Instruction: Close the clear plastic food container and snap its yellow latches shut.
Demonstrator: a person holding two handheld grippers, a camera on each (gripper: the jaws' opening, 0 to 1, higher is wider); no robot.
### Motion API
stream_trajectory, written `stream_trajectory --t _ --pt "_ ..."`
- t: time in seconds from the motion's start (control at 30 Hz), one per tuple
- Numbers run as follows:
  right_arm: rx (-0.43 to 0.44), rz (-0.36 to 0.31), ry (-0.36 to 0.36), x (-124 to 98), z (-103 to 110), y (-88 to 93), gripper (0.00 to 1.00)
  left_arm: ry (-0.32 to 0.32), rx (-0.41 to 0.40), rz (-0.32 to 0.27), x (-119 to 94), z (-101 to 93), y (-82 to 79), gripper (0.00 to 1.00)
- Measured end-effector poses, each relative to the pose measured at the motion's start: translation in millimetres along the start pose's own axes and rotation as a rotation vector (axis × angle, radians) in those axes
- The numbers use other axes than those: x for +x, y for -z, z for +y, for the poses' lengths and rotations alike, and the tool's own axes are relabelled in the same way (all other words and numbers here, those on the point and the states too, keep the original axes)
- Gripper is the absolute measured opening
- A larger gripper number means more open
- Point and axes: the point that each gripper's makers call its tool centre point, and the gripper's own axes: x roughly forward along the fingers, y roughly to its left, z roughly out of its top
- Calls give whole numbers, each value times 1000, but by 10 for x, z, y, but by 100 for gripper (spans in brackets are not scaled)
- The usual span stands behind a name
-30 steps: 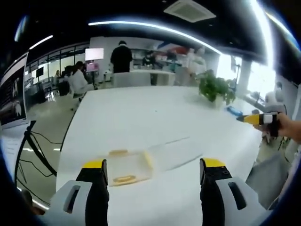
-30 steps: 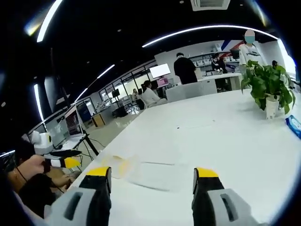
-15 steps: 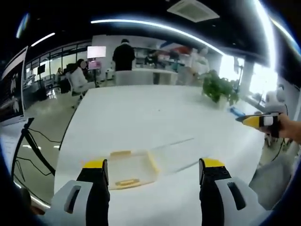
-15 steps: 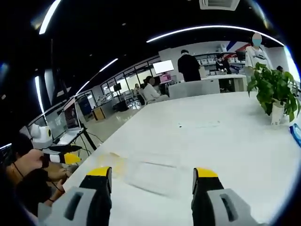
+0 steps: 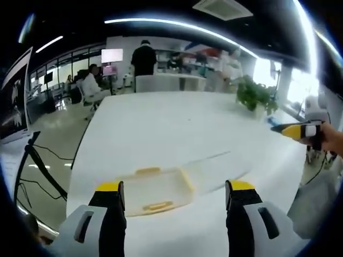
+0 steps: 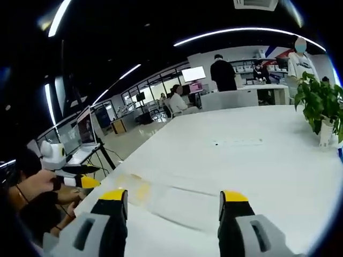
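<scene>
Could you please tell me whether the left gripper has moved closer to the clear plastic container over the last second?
Yes. In the left gripper view the clear plastic container with yellow latches now sits larger and nearer the left gripper, against the white table's edge.

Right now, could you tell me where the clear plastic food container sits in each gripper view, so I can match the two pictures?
Left gripper view: the clear plastic food container lies low in the centre, just beyond the left tool.
Right gripper view: it lies low, centre-left, above the right tool.
Shared landmark: the potted plant on the white table.
</scene>
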Motion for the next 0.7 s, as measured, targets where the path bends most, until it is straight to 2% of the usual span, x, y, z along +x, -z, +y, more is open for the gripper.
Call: stream_trajectory --t 0.3,0.7 --pt "-8 18 -75 297 295 50 67 -39 -10 10 33 184 50 75" --pt "-21 52 -151 656 584 156 67 -109 -51 25 -85 524 180 75"
